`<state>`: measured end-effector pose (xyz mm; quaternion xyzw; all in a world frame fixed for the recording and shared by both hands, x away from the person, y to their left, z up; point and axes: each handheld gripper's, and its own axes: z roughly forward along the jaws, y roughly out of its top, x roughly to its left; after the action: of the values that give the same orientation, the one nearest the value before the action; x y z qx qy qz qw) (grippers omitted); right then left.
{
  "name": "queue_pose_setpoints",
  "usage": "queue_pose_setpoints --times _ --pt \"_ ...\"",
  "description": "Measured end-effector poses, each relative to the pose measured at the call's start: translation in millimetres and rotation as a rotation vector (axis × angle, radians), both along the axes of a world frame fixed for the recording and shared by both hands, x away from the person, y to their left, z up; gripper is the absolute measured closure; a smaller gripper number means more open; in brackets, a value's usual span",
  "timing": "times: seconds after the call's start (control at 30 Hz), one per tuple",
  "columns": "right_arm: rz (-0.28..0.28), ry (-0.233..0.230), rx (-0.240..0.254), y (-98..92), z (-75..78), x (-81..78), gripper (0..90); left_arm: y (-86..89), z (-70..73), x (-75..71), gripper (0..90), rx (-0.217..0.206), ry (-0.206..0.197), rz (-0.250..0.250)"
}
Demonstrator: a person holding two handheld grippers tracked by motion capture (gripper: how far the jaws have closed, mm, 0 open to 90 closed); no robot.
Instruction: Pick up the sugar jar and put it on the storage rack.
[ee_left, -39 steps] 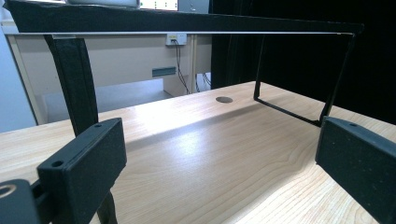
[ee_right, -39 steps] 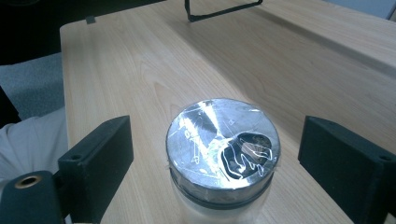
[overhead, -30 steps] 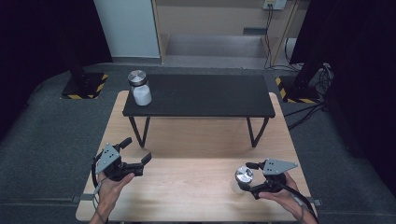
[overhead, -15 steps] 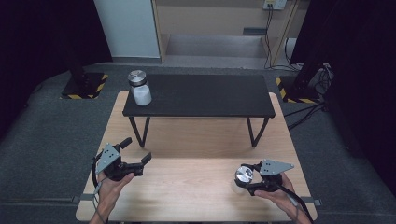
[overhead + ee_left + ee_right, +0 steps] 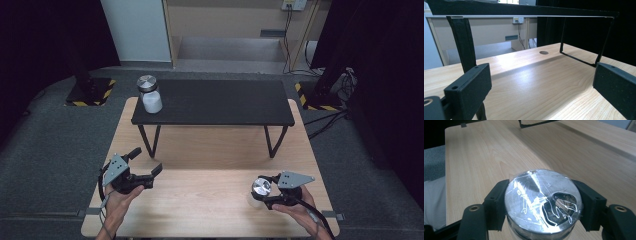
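A white jar with a shiny silver lid (image 5: 259,188) stands on the wooden table (image 5: 200,210) at the front right. My right gripper (image 5: 263,192) is shut on it, one black jaw on each side of the lid (image 5: 543,200). The right gripper view looks down on the lid from close above, and the jar's body is hidden beneath it. My left gripper (image 5: 146,161) rests at the front left, open, jaws wide apart with nothing between them (image 5: 541,87). A second, similar jar (image 5: 149,95) stands on the left end of the black bench (image 5: 225,102).
The low black bench spans the back half of the table on thin metal legs (image 5: 464,42), with open space beneath it. A small round hole (image 5: 544,52) sits in the tabletop under the bench. Grey floor surrounds the table.
The right gripper's jaws have drawn in against the jar's lid. Both hands have stayed where they were, and the left gripper is as open as before.
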<state>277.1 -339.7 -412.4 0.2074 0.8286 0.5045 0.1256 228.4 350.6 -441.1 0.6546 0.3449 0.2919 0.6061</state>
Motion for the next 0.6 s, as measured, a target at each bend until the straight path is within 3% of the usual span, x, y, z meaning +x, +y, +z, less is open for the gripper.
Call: queue_pose_setpoints --times 0.3,0.6 --pt "-0.019 -0.018 0.022 -0.4 8.7 -7.7 34.9 0.5 0.3 -1.0 1.0 -0.003 -0.002 0.004" --pt "-0.057 -0.051 0.059 -2.0 41.3 -17.2 34.9 0.6 0.3 -1.3 1.0 -0.003 -0.002 0.005"
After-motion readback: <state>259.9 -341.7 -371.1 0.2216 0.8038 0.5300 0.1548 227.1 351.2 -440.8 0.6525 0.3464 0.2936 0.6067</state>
